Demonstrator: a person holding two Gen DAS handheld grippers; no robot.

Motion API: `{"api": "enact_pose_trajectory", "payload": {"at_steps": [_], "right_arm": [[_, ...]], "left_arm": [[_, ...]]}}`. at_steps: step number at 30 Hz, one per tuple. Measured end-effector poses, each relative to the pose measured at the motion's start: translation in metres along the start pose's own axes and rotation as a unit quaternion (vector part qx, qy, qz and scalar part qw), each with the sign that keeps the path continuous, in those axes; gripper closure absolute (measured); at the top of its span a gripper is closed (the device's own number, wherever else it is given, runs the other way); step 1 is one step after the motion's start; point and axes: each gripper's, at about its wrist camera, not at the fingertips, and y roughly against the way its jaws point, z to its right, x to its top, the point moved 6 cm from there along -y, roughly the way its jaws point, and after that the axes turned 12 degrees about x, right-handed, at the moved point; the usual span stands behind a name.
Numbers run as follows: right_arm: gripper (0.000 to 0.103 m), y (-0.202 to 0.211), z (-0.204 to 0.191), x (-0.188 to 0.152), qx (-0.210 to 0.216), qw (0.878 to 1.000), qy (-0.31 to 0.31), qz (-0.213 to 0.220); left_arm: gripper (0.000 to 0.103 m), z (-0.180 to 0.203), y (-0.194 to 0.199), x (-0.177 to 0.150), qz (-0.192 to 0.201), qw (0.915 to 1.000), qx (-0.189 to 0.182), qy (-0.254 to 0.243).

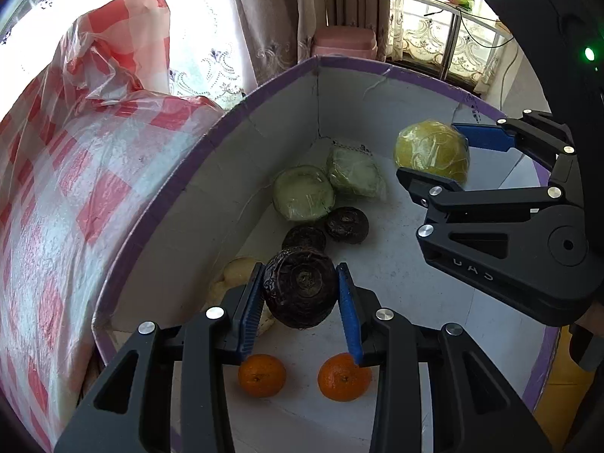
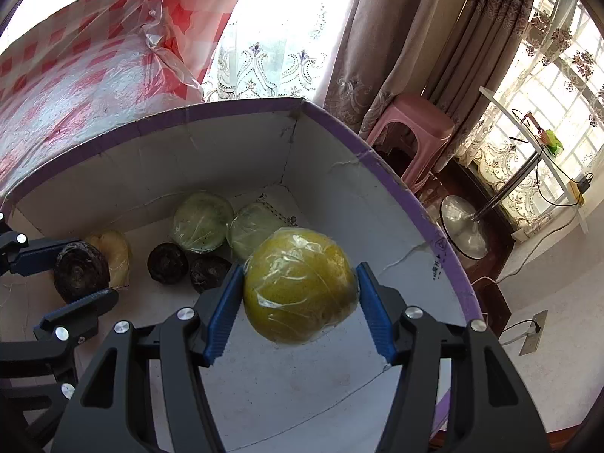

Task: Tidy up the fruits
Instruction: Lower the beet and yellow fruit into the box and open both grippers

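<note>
Left side first: the left gripper had its fingers clamped on a dark wrinkled fruit, hanging just above the box floor beside the left wall. Right under it, a pale yellow fruit, with two more dark ones just behind, so probably tight room to set down there. Two oranges sat nearer the front. Further right, the right gripper held a wrapped yellow-green fruit, fingers fairly wide around it, over bare floor. Way more room there, the right wall well apart.
</note>
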Motion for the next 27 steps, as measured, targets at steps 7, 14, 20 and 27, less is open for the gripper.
{"api": "enact_pose_trajectory", "payload": {"at_steps": [7,14,20,27], "right_arm": [[0.042,-0.016,-0.001,-0.003,0.006,1.000,0.000,-0.030],[0.042,-0.026,-0.006,-0.005,-0.001,0.998,0.014,-0.053],[0.042,-0.031,-0.010,-0.005,-0.016,0.998,0.021,-0.063],[0.042,-0.033,-0.009,-0.007,-0.019,0.997,0.019,-0.068]], "left_arm": [[0.068,0.005,-0.017,-0.005,-0.053,0.9980,-0.032,0.008],[0.069,0.010,-0.024,-0.010,-0.067,0.9968,-0.043,0.001],[0.069,0.010,-0.029,-0.011,-0.076,0.9963,-0.039,-0.002],[0.068,0.016,-0.034,-0.006,-0.080,0.9962,-0.034,-0.005]]}}
